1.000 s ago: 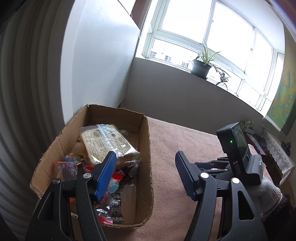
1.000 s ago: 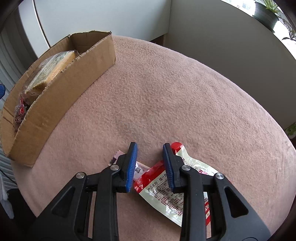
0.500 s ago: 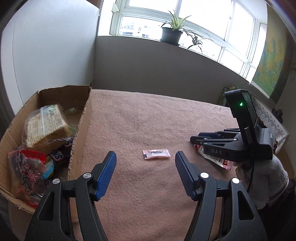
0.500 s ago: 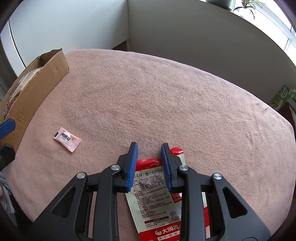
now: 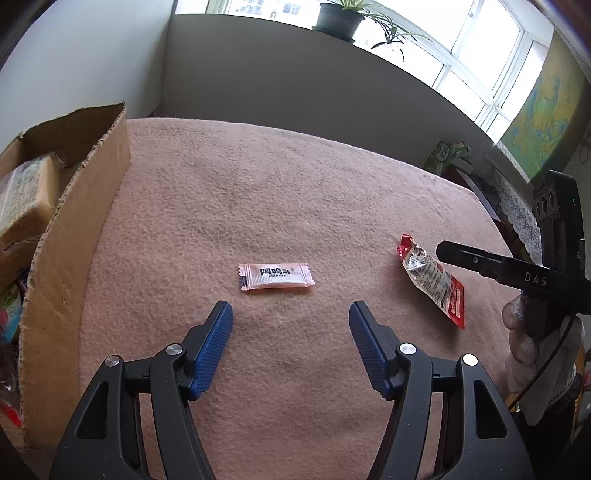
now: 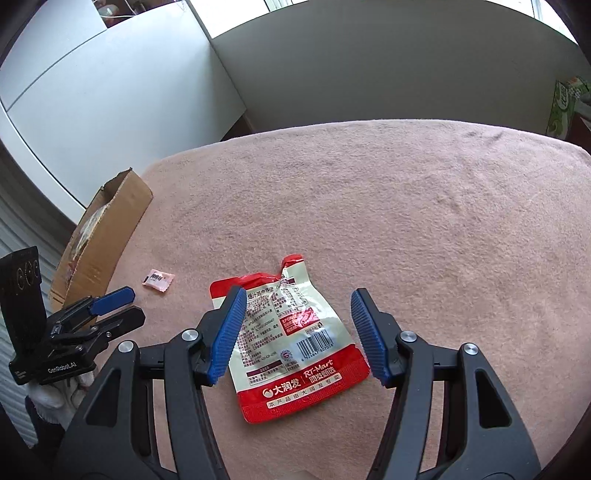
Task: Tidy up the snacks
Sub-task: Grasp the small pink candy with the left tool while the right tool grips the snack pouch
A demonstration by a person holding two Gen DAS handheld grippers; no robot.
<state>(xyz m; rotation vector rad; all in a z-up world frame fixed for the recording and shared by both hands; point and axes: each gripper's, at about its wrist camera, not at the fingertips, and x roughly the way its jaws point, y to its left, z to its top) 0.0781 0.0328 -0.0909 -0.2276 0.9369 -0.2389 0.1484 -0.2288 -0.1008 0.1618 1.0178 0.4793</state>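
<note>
A small pink candy wrapper (image 5: 276,276) lies flat on the pink cloth, just ahead of my open, empty left gripper (image 5: 290,317). It also shows small in the right wrist view (image 6: 158,279). A red and cream snack pouch (image 6: 291,334) lies flat on the cloth between the fingers of my open right gripper (image 6: 297,306). The pouch shows in the left wrist view (image 5: 430,278) at the right, beside the right gripper's black body (image 5: 517,275). The left gripper (image 6: 110,306) appears at the left of the right wrist view.
A cardboard box (image 5: 70,206) with several snacks inside stands at the table's left edge (image 6: 99,236). The pink cloth (image 5: 295,192) covers the whole table. A wall and a window ledge with a potted plant (image 5: 338,16) lie behind. A green box (image 5: 448,153) sits off the far right edge.
My left gripper swung from over the box to the candy wrapper on the cloth. My right gripper opened wide over the red pouch and turned left.
</note>
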